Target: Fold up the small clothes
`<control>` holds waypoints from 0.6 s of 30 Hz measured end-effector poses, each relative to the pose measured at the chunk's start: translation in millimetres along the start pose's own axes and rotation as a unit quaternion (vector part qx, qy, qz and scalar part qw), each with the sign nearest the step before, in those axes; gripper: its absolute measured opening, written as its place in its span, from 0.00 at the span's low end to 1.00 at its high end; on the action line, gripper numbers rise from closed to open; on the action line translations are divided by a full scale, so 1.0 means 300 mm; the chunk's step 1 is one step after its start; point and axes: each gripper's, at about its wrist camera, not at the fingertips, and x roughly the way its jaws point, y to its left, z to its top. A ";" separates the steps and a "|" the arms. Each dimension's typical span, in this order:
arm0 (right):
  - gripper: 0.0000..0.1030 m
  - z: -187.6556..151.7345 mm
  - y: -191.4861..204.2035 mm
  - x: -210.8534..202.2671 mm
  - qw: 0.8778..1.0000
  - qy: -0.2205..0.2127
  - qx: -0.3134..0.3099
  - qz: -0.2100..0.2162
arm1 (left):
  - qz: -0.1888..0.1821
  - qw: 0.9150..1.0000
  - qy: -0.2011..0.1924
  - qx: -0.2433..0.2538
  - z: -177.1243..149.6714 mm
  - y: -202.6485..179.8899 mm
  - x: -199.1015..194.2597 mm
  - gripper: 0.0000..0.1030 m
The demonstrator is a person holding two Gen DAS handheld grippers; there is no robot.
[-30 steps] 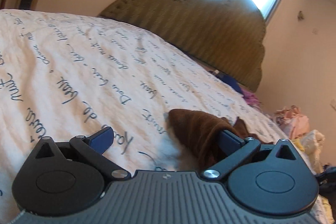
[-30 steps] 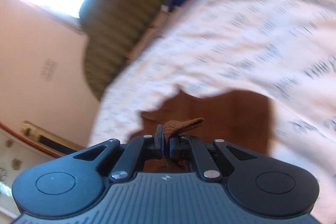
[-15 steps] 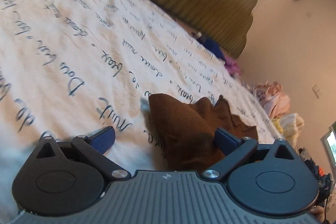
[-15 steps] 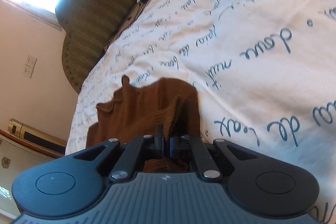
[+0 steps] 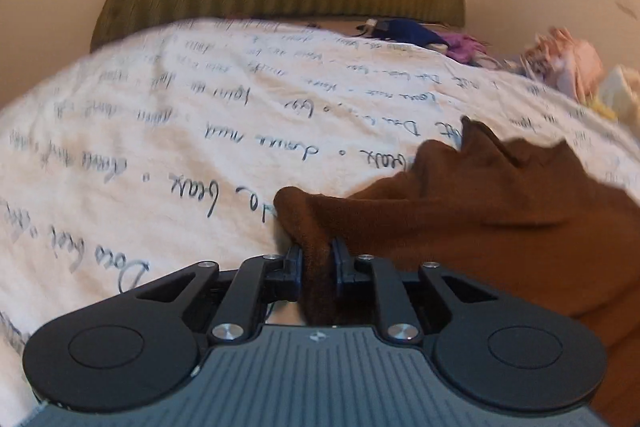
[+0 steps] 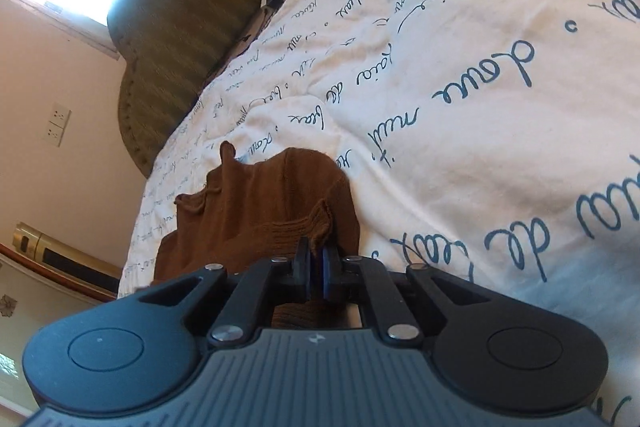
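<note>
One brown garment (image 5: pixel 480 211), pinched by two grippers, left gripper (image 5: pixel 318 259), right gripper (image 6: pixel 315 259)

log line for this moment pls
left gripper: just closed on brown garment | right gripper: shut on garment edge | garment on bedspread

a rumpled brown knit garment (image 5: pixel 500 211) lies bunched on the white script-printed bedspread (image 5: pixel 160 147).
</note>
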 end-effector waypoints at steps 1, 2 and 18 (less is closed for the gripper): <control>0.05 0.001 -0.001 -0.011 1.000 0.000 0.006 0.000 | 0.001 1.000 -0.006 0.004 0.001 0.000 -0.024 0.26; 0.06 0.002 0.006 -0.029 1.000 -0.002 0.008 -0.005 | 0.002 1.000 -0.021 0.006 0.000 0.008 -0.061 0.30; 0.40 -0.248 0.364 0.213 0.921 -0.063 -0.345 -0.169 | 0.048 0.997 -0.007 0.061 0.003 -0.272 0.094 0.88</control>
